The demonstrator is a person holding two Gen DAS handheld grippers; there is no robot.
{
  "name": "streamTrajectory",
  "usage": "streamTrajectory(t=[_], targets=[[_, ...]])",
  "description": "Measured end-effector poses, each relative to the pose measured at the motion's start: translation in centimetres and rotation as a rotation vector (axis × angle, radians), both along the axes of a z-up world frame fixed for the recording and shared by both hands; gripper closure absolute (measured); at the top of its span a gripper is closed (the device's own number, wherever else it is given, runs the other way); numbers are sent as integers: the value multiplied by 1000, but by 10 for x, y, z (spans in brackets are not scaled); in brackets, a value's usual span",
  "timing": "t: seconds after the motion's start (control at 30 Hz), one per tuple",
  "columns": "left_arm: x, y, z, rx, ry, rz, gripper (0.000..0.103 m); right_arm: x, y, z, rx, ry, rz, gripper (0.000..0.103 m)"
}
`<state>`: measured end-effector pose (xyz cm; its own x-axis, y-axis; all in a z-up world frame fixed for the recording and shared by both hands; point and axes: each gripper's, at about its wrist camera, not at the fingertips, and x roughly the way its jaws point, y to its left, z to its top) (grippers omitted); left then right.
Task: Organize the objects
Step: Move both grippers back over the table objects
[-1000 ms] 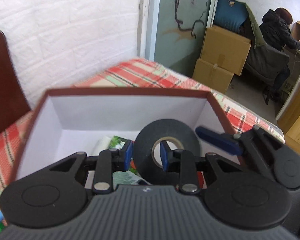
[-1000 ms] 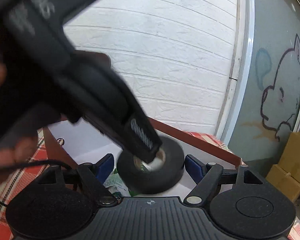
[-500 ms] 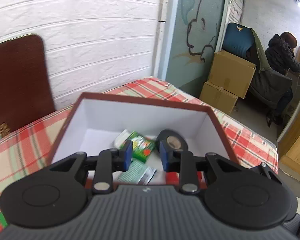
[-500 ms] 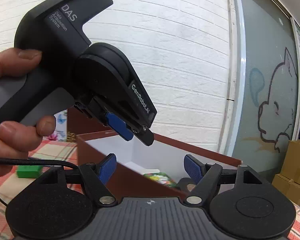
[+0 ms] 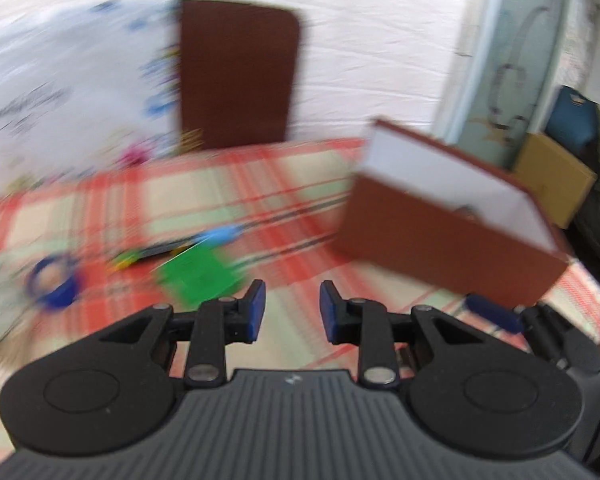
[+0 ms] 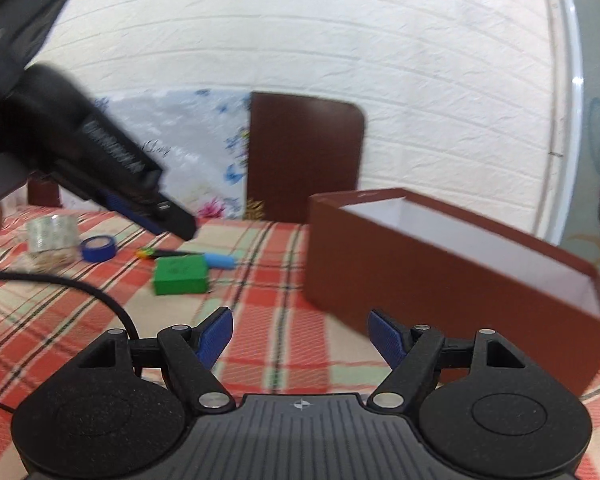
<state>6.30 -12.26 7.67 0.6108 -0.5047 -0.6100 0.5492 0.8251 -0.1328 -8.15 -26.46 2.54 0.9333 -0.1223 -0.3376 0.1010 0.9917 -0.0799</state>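
Two hand-held grippers over the plaid bench, both empty.
Left hand-held gripper (image 5: 291, 307) narrowly parted, right hand-held gripper (image 6: 300, 336) wide apart. Brown box (image 6: 440, 276) right, contents unseen; green block (image 6: 180, 270) lies flat left of it.

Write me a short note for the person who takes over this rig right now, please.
Left claw: empty, pads a little apart.
Right claw: open wide, empty; it has just been closing slightly.
Box: on the cloth, at the right; its contents are hidden from here.
Still on the cloth, left of the box: green block, blue pen, blue tape, clear tape.
Done: the black tape went into the box a moment ago.
Left: probably move these four into the box; the green block is nearest.
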Motion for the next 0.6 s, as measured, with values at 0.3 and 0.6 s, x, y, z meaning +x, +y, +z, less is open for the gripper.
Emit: streamTrajectory(t=[0.3,0.6], targets=[[7,108,-40,39,81,242,71,33,68,-3,-36,90,160,30],[15,212,-59,-1,91,482,71,79,134,-11,-6,173,323,31]])
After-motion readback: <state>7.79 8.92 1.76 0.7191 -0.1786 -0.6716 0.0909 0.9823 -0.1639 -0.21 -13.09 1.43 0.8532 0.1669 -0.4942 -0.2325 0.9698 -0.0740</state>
